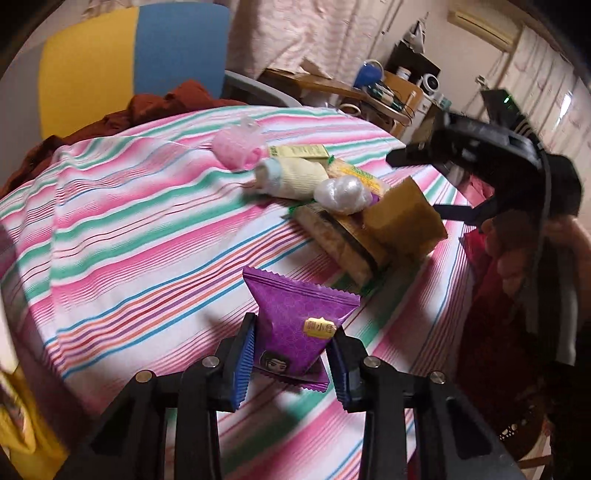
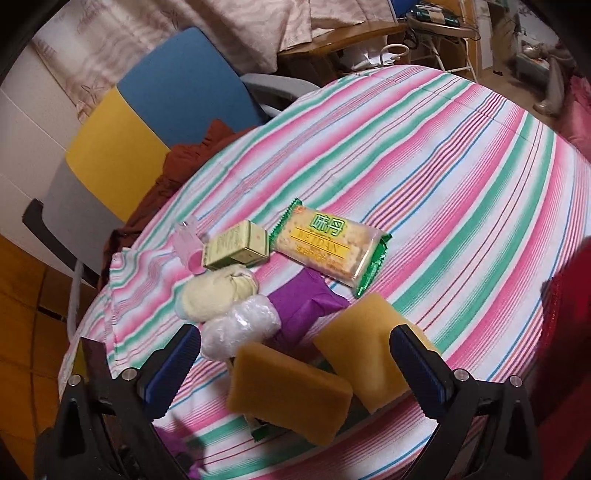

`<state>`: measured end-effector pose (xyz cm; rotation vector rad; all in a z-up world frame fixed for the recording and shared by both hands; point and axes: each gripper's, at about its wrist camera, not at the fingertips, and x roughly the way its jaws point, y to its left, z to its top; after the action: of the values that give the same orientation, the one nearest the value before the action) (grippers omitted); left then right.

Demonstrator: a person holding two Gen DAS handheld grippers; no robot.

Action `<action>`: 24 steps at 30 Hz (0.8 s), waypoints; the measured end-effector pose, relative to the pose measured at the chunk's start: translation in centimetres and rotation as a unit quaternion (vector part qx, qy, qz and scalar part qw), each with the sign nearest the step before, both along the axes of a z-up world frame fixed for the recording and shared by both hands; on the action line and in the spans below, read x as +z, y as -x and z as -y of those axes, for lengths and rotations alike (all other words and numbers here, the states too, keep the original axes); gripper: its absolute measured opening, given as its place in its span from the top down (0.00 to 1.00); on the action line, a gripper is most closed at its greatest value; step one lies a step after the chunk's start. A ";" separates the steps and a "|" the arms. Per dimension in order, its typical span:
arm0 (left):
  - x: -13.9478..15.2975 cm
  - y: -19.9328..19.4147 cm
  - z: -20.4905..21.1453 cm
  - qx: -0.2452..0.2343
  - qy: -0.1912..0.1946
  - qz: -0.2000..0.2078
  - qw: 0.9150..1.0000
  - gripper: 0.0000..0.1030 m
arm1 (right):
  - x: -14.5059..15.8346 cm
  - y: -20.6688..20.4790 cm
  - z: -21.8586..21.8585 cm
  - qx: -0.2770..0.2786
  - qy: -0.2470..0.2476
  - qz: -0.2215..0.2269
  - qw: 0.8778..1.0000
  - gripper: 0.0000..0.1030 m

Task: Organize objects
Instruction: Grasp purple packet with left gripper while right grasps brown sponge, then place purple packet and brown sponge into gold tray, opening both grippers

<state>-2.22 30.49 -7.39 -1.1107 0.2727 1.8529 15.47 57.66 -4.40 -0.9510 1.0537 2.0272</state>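
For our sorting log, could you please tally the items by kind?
Purple snack packets: 2
Cracker packets: 2
Yellow sponges: 2
Small box: 1
Cream rolled cloth: 1
White plastic wad: 1
Pink bottle: 1
Total: 10

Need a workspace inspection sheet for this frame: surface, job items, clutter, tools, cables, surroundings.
Surface: striped cloth covers the table, creased at one edge.
Job's things: purple packet; cracker pack, green box, rolled sock, white plastic ball, two yellow sponges clustered together.
Clutter: rust-brown garment on the chair.
Grippers: left tool shut on the purple packet; right tool open above the sponges.
Cables: some on the far desk.
Surroundings: blue-and-yellow chair, curtain, air conditioner.
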 end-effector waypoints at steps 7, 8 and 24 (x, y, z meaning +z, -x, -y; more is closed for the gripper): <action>3.0 -0.3 4.0 0.030 -0.029 -0.020 0.999 0.65 | -0.9 1.2 0.7 0.027 0.018 0.052 0.998 0.18; 3.4 -0.2 4.5 0.035 -0.034 -0.022 0.999 0.65 | -0.8 1.4 1.0 0.032 0.011 0.066 0.997 0.24; 6.5 1.6 16.4 0.163 -0.083 -0.028 0.983 0.65 | 4.6 2.6 8.1 0.101 -0.052 0.020 0.993 0.45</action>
<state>-3.82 14.14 -0.94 -1.0346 -0.0373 2.1547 12.84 49.51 0.23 -1.0763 0.8489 2.1937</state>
